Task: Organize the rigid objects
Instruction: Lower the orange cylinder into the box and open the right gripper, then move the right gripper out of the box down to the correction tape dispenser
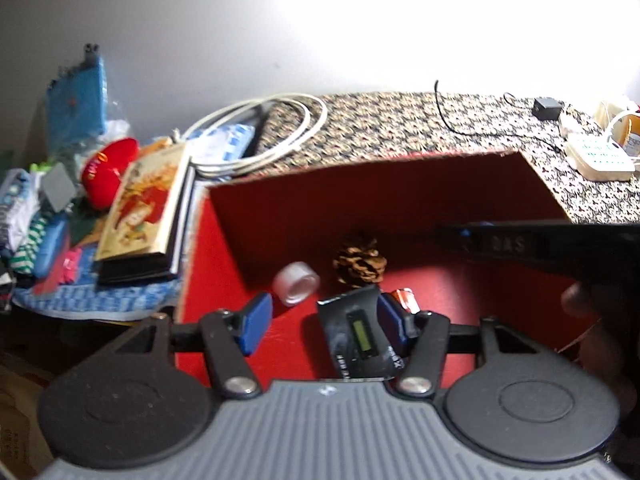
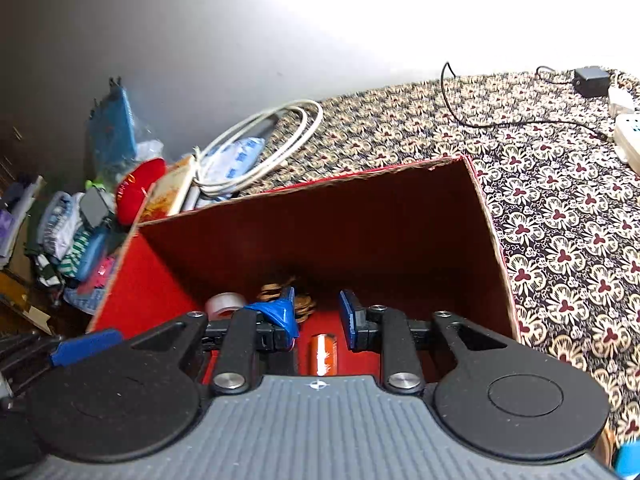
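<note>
Patterned cloth covers the surface (image 2: 560, 220), where a red cardboard box (image 2: 400, 216) sits open. My left gripper (image 1: 324, 312) is released, pads wide, with a black gadget with a small screen (image 1: 360, 336) lying between them by the right pad (touching, I think). My right gripper (image 2: 316, 304) is narrowly parted, grasping nothing, above an orange cylinder (image 2: 322, 354) inside the box, near a tape roll (image 1: 297, 282) and a pine cone (image 1: 359, 260).

Red box (image 1: 280, 216) holds pinecone (image 1: 359, 262), tape roll (image 1: 296, 282), battery (image 2: 323, 354).

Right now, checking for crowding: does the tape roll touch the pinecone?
Apart. The left wrist view shows bare red box floor between the tape roll and the pinecone.
</note>
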A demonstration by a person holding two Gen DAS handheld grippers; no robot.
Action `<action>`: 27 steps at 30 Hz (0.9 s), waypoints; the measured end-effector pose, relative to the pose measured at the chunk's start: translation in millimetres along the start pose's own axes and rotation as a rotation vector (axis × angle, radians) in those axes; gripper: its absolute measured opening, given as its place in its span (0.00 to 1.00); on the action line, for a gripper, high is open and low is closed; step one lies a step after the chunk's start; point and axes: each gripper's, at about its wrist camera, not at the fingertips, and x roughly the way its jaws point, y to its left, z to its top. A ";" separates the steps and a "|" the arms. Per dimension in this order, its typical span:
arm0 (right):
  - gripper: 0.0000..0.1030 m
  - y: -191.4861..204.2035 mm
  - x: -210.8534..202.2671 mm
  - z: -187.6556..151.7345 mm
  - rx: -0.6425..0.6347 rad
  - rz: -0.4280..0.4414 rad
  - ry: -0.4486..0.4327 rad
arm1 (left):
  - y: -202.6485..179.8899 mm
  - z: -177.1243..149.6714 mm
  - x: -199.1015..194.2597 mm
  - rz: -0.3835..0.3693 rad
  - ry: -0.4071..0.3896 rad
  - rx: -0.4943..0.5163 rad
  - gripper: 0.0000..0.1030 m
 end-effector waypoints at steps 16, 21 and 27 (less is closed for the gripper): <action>0.09 34.3 -68.4 -42.8 0.013 0.002 -0.087 | 8.3 -29.1 -49.9 0.045 -0.034 -0.025 0.62; 0.10 42.1 -82.3 -53.9 0.001 -0.013 -0.117 | 7.2 -40.2 -63.8 0.043 -0.045 -0.024 0.64; 0.13 49.6 -94.8 -66.2 -0.006 -0.017 -0.144 | 5.2 -53.7 -71.2 0.057 -0.037 -0.013 0.65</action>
